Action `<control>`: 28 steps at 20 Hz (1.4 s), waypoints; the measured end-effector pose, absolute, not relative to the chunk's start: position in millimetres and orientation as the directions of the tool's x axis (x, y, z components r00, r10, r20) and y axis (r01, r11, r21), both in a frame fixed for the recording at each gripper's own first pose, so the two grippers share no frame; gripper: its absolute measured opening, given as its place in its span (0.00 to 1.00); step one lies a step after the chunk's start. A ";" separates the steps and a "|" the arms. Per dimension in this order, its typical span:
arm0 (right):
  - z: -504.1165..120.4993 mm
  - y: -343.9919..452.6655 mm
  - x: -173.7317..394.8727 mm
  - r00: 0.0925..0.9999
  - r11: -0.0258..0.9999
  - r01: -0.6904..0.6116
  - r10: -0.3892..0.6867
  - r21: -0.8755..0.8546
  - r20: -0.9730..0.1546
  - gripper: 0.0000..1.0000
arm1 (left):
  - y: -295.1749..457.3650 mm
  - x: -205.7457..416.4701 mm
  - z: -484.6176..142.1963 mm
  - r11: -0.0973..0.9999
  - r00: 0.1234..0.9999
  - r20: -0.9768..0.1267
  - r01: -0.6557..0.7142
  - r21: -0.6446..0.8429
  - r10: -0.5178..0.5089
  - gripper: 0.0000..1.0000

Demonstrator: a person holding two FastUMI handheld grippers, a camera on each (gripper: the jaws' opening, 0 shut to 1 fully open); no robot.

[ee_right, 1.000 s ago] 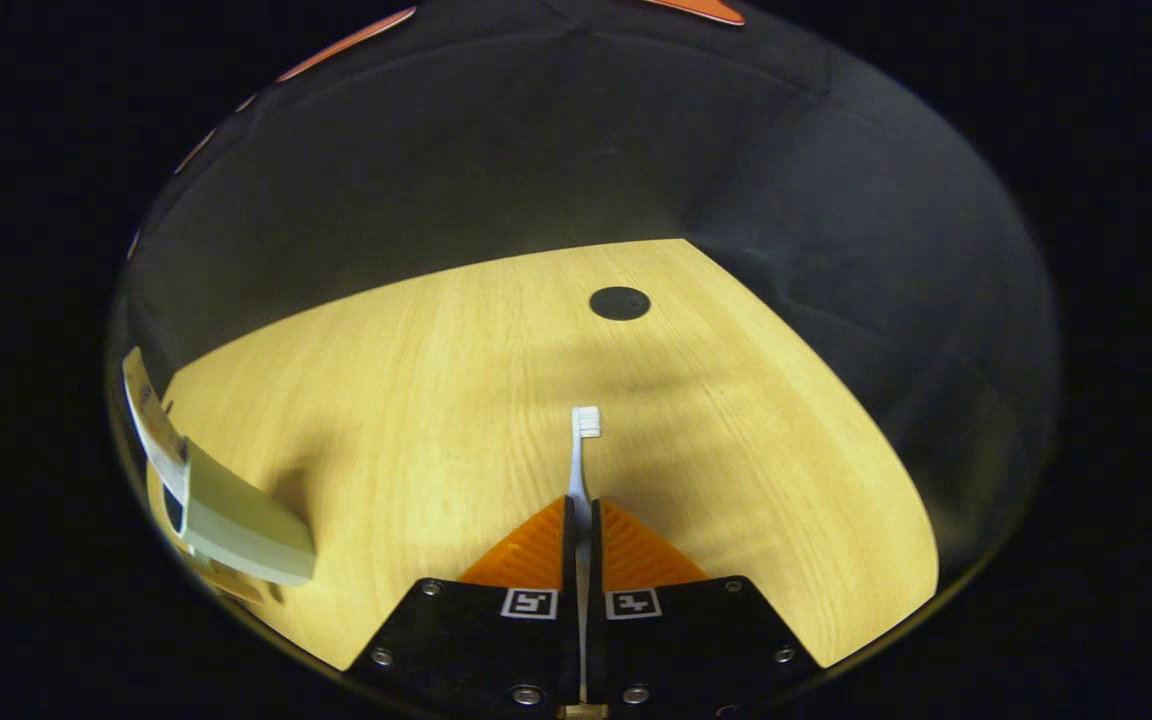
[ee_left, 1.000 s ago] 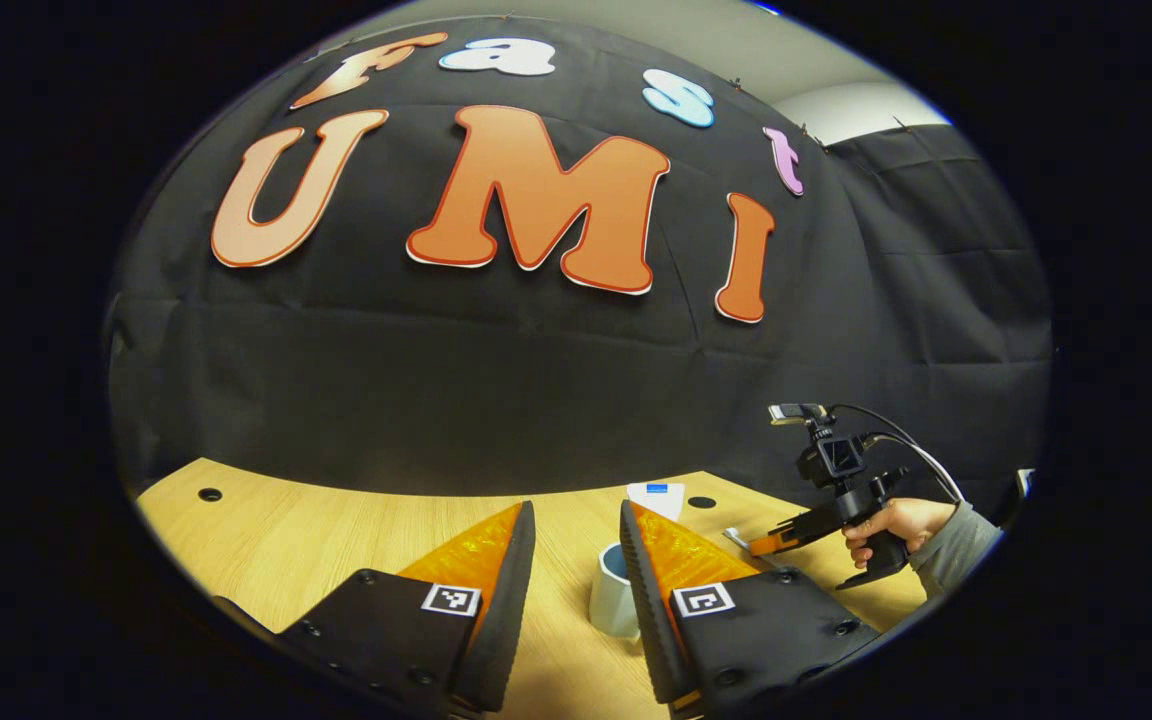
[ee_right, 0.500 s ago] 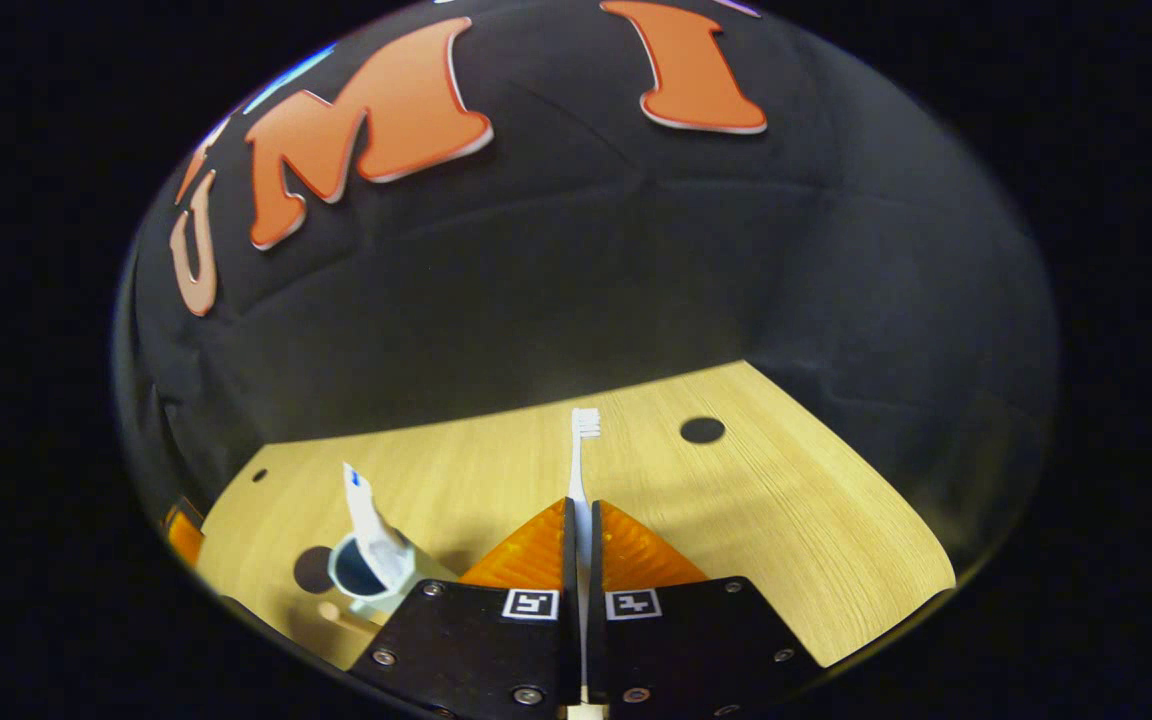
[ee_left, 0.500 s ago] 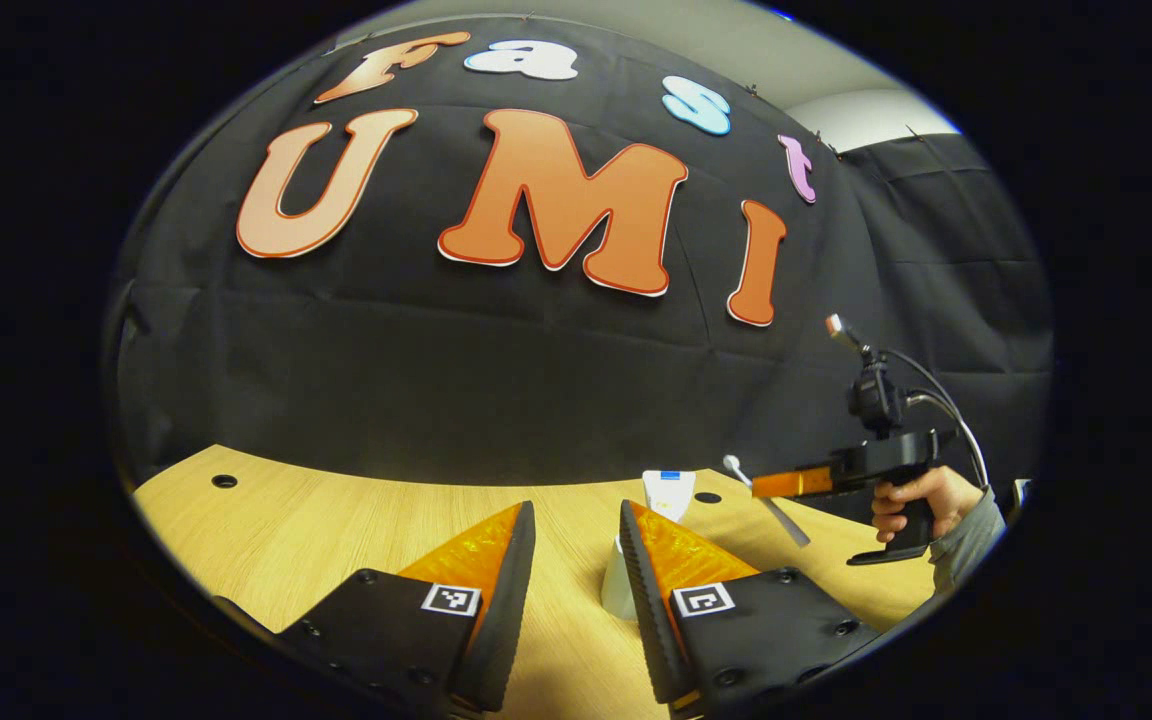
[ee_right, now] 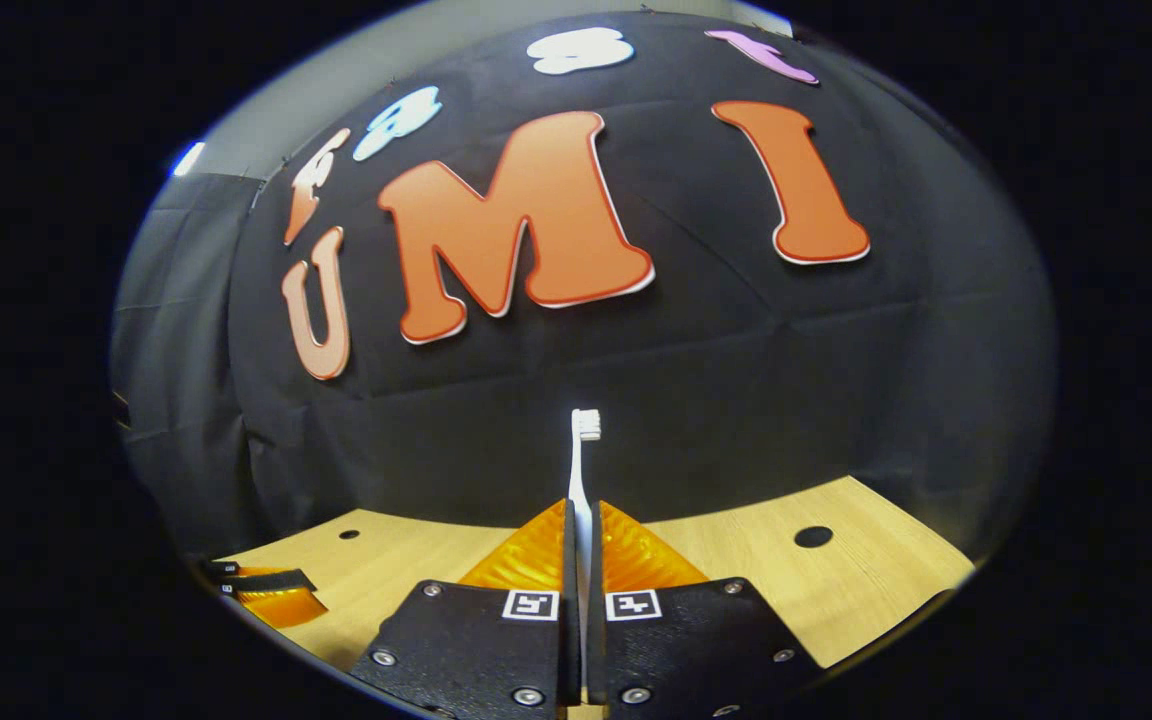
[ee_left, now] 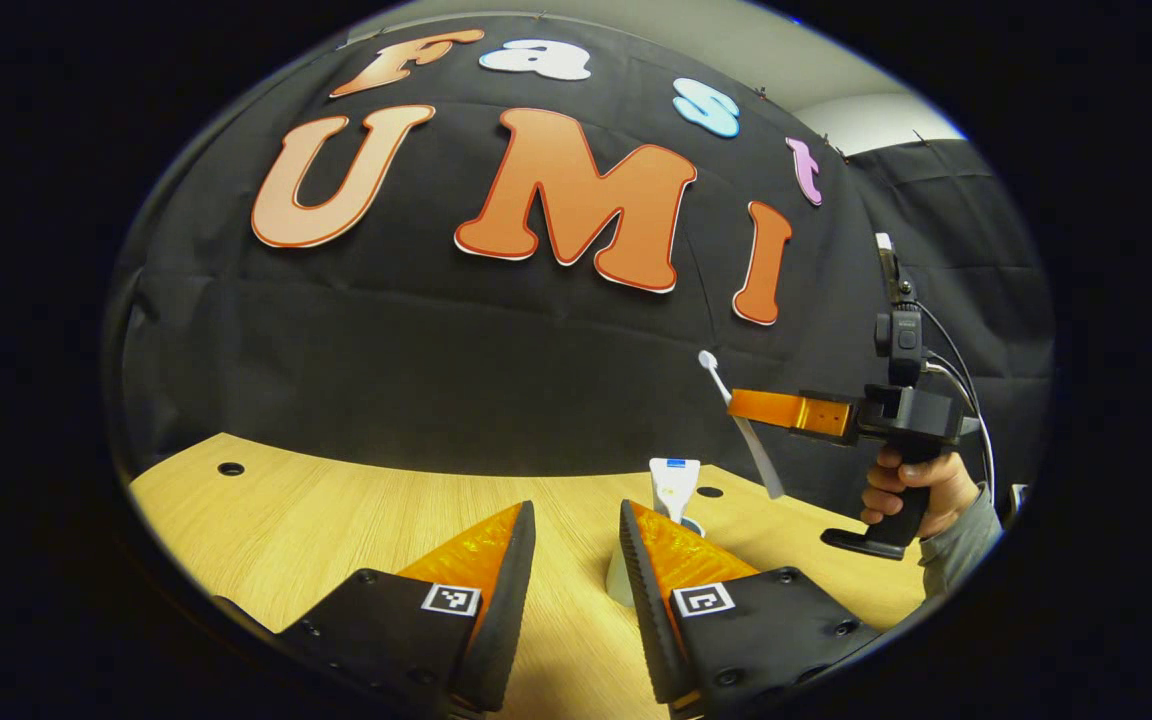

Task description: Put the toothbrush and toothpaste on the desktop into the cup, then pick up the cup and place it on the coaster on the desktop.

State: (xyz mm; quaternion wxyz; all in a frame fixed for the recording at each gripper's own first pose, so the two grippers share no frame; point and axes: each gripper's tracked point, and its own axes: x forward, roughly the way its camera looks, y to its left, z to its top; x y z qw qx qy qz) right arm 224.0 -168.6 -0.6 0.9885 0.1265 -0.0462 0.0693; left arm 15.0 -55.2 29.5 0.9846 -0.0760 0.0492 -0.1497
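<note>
My right gripper is shut on a white toothbrush, whose bristle head points up past the fingertips, high above the wooden table. In the left gripper view the right gripper is held by a hand up at the right, with the toothbrush slanting through its fingers, head up. My left gripper stands open low over the table with nothing between its fingers. Behind its right finger stands a pale cup with the white toothpaste tube sticking up out of it.
The table has small dark holes near its back edge. The left gripper's fingers show at the lower left of the right gripper view. The black cloth wall stands close behind the table.
The right gripper has risen off the table and tilted up with the toothbrush in it. The cup has slid out of the right gripper view. The left gripper has barely moved.
</note>
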 end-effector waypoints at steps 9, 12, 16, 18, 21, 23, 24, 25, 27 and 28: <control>-7.0 -157.3 236.3 0.949 0.932 -0.278 0.230 0.233 0.215 0.03 | -43.6 17.2 18.7 0.946 0.954 -0.090 0.268 -0.183 -0.287 0.56; -11.5 -152.1 239.0 0.940 0.930 -0.305 0.259 0.204 0.224 0.03 | -42.6 20.0 14.3 0.946 0.954 -0.095 0.265 -0.188 -0.286 0.55; -22.8 -154.0 242.7 0.943 0.938 -0.304 0.272 0.165 0.192 0.03 | -42.8 20.8 8.6 0.945 0.952 -0.104 0.264 -0.194 -0.287 0.55; -25.6 -149.9 242.1 0.942 0.937 -0.312 0.283 0.156 0.182 0.03 | -41.9 21.3 7.6 0.946 0.953 -0.104 0.263 -0.192 -0.286 0.55; -37.6 -151.2 239.9 0.948 0.945 -0.302 0.283 0.128 0.145 0.03 | -42.0 19.7 4.9 0.947 0.953 -0.112 0.259 -0.191 -0.283 0.56; -44.9 -149.6 233.6 0.952 0.946 -0.300 0.289 0.120 0.103 0.05 | -40.1 15.9 6.2 0.947 0.954 -0.112 0.254 -0.197 -0.279 0.55; -49.6 -149.6 229.1 0.953 0.948 -0.299 0.292 0.113 0.077 0.06 | -38.3 13.8 7.4 0.947 0.955 -0.111 0.250 -0.202 -0.276 0.55; -53.6 -151.4 223.2 0.956 0.950 -0.294 0.290 0.105 0.051 0.07 | -36.7 11.5 7.9 0.946 0.955 -0.109 0.248 -0.207 -0.274 0.55; -65.7 -154.9 211.3 0.959 0.956 -0.279 0.282 0.090 -0.016 0.08 | -34.2 4.7 8.1 0.945 0.955 -0.113 0.247 -0.214 -0.275 0.56; -72.4 -156.1 202.2 0.959 0.958 -0.273 0.278 0.083 -0.055 0.08 | -33.3 1.6 9.1 0.944 0.953 -0.119 0.248 -0.216 -0.278 0.56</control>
